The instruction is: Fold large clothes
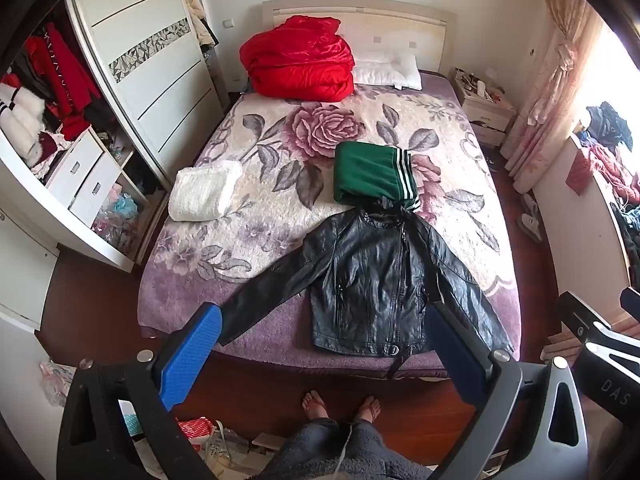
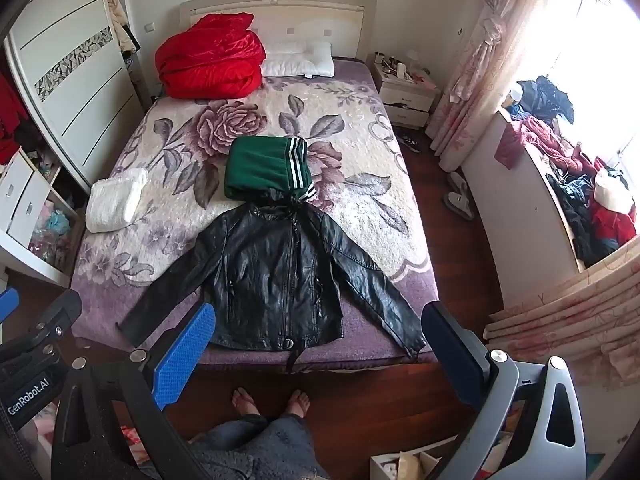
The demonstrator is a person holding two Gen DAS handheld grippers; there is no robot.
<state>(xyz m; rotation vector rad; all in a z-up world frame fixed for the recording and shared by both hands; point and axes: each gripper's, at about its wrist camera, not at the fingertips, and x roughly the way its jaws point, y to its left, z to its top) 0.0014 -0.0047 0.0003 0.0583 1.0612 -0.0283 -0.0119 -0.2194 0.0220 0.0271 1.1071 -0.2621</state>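
A black leather jacket [image 1: 372, 280] [image 2: 276, 276] is laid flat, front up and zipped, at the foot edge of the bed [image 1: 280, 184] [image 2: 360, 168], sleeves spread out and down toward the two foot corners. Its collar overlaps a folded green garment [image 1: 370, 174] [image 2: 266, 164] with white stripes near the bed's middle. A folded white fluffy garment [image 1: 202, 194] [image 2: 114, 202] is placed by the left edge.

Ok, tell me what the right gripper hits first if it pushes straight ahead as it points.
Probably the black leather jacket spread on the bed; the open right gripper aims at its hem, though depth is unclear.
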